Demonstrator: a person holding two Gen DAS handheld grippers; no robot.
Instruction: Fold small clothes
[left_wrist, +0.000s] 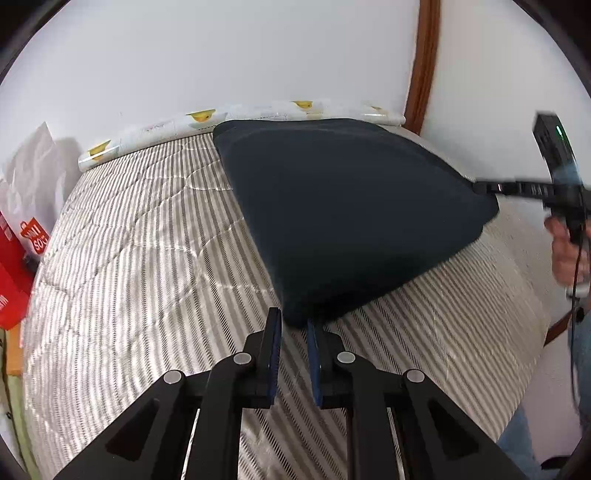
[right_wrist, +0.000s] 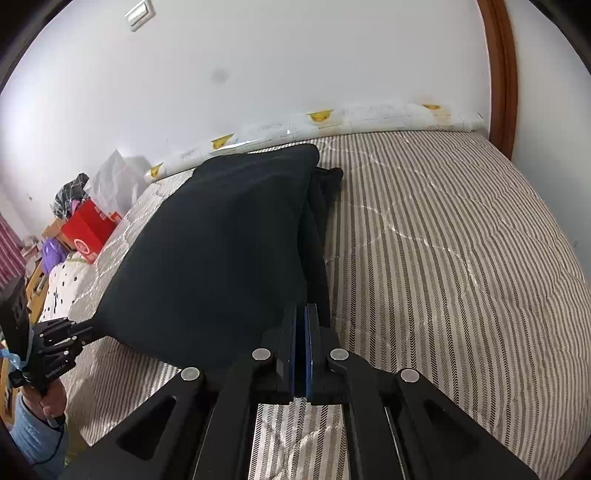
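Note:
A dark navy garment (left_wrist: 351, 206) (right_wrist: 221, 258) is stretched over a striped mattress (left_wrist: 147, 240) (right_wrist: 443, 240). In the left wrist view, my left gripper (left_wrist: 294, 319) is shut on the garment's near corner, which dips between its fingertips. My right gripper (left_wrist: 476, 187) pinches the far right corner there. In the right wrist view, my right gripper (right_wrist: 301, 308) is shut on the garment's folded edge, with its blue pads nearly together. My left gripper (right_wrist: 92, 328) grips the other corner at the far left. The cloth hangs taut between both, a little above the mattress.
A white plastic roll with yellow prints (left_wrist: 240, 118) (right_wrist: 369, 118) lies along the wall. A red box (left_wrist: 11, 288) (right_wrist: 86, 230) and a white bag (left_wrist: 29, 177) stand beside the bed. A wooden door frame (right_wrist: 502, 74) rises at the right. A person's hand (left_wrist: 569, 251) holds the right gripper.

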